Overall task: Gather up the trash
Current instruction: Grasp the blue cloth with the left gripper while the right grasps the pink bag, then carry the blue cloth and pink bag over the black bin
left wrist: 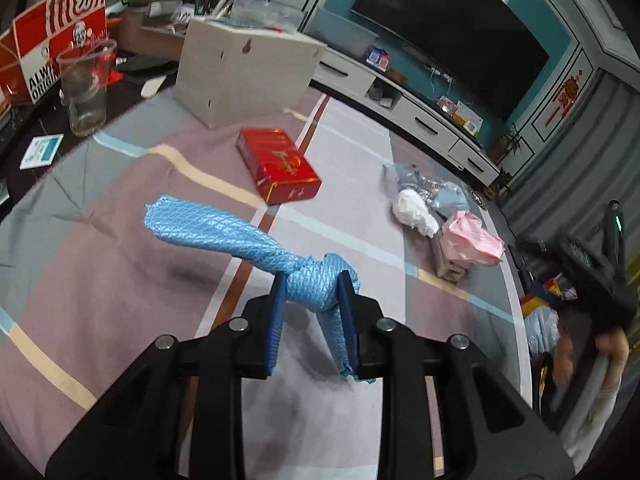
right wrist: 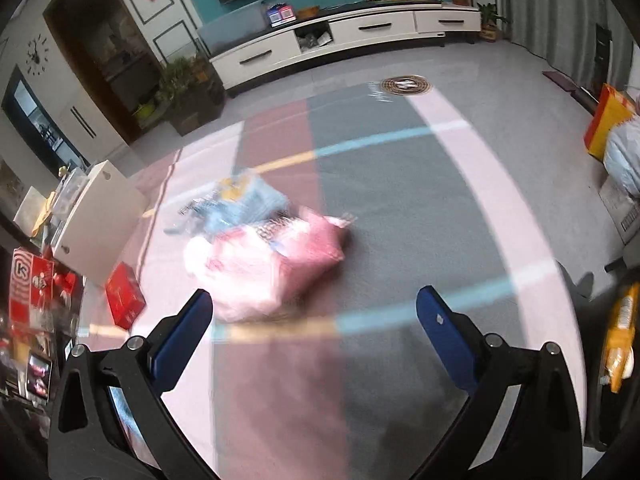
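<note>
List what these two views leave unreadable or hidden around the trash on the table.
- Pink bag, right wrist view: motion blur smears its print and outline.
- Light blue wrappers behind it: blur again, contents unclear.
- Knotted blue bag, left wrist view: its lower tail is partly covered by the left gripper shut on it.
- Pile by the white wad: too small to identify pieces.

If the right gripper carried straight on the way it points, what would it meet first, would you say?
Probably the crumpled pink plastic bag, lying ahead between the open right gripper fingers and slightly left of centre; blur leaves depth uncertain.
</note>
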